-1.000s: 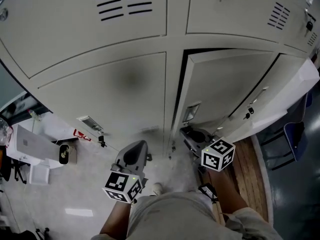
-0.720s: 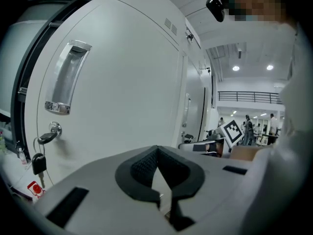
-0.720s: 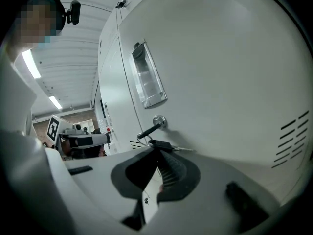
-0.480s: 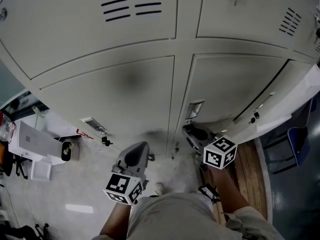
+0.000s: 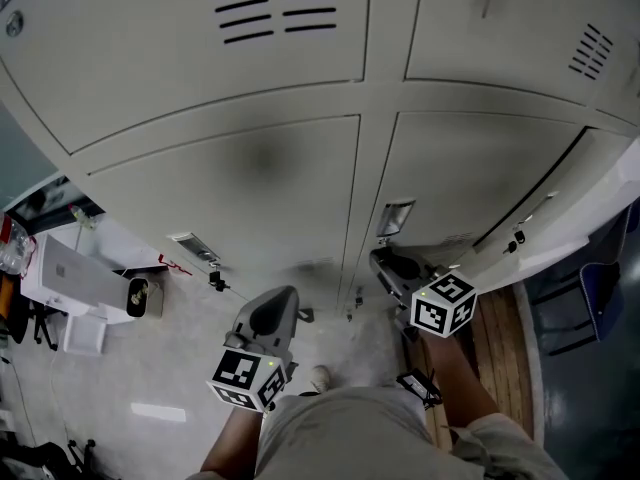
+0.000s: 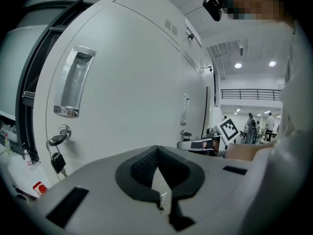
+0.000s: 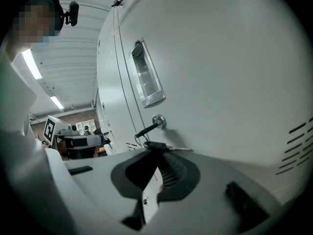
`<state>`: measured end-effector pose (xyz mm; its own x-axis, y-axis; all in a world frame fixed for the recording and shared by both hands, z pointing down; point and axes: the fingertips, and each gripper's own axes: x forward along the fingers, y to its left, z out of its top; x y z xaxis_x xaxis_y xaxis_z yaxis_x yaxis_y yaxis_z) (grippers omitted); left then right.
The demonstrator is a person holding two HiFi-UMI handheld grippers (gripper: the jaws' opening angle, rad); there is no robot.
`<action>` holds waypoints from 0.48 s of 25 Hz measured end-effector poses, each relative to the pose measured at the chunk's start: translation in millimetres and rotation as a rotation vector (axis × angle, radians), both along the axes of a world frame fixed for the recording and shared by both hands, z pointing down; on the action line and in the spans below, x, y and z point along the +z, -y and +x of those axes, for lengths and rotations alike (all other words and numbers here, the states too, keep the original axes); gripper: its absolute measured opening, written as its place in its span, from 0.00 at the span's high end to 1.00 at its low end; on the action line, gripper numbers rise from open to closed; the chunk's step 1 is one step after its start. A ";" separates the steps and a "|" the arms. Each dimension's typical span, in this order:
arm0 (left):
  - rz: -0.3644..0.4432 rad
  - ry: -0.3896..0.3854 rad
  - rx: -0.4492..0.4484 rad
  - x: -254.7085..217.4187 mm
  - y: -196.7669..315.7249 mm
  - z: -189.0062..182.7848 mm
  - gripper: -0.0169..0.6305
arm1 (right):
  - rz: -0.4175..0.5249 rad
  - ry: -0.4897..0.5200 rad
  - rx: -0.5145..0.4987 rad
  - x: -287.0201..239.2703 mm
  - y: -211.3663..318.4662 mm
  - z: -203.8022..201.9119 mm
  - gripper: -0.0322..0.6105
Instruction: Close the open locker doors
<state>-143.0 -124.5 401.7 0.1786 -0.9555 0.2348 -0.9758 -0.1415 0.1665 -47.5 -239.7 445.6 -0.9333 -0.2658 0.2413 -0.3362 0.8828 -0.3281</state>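
Observation:
The lower middle locker door (image 5: pixel 470 183) lies flush with its frame, its recessed handle (image 5: pixel 396 218) just above my right gripper (image 5: pixel 392 266). That gripper is shut and empty, close under the door's lock and hanging key (image 7: pixel 149 129); its jaws (image 7: pixel 159 163) point at the door. Whether it touches the door I cannot tell. My left gripper (image 5: pixel 272 311) is shut and empty too, held off the closed lower left door (image 5: pixel 230 193), whose handle (image 6: pixel 73 84) and key (image 6: pixel 56 141) show left of the jaws (image 6: pixel 156 153). At far right another locker door (image 5: pixel 590 213) stands ajar with a dark gap behind it.
A white box-like unit (image 5: pixel 70 288) sits on the floor at left. A wooden strip (image 5: pixel 495 338) and a blue chair (image 5: pixel 590 278) are at right. The person's shoe (image 5: pixel 316 376) is between the grippers. Upper locker doors with vents (image 5: pixel 280 8) are closed.
The lower middle door has swung from ajar to flush, and the dark gap along its top and left edge is gone. The right gripper edged forward with it; the left stayed put.

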 end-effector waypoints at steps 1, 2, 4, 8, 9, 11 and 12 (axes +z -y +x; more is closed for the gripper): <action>-0.001 0.000 -0.004 0.4 -1.0 -0.8 0.95 | 0.001 0.000 -0.002 0.2 -0.2 -0.4 0.91; -0.003 -0.001 -0.008 0.8 -1.9 -1.6 0.95 | 0.001 -0.001 -0.004 0.4 -0.3 -0.8 0.91; -0.004 -0.004 -0.015 1.7 -3.4 -2.8 0.95 | 0.001 -0.002 -0.007 0.6 -0.4 -1.6 0.91; -0.005 -0.006 -0.024 1.8 -6.3 -2.9 0.95 | -0.002 -0.001 -0.008 0.9 -1.2 -1.6 0.91; -0.005 -0.006 -0.024 1.8 -6.9 -2.5 0.95 | -0.002 -0.001 -0.008 0.8 -1.6 -1.4 0.91; -0.006 -0.006 -0.025 1.7 -8.1 -1.4 0.95 | -0.002 0.000 -0.009 0.6 -3.0 -0.8 0.91; -0.006 -0.007 -0.025 1.6 -8.7 -0.8 0.95 | -0.002 0.000 -0.011 0.7 -3.9 -0.4 0.91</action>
<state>-143.8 -115.8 403.3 0.1558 -0.9582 0.2399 -0.9780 -0.1155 0.1739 -48.0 -235.8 446.4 -0.9360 -0.2555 0.2420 -0.3270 0.8855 -0.3300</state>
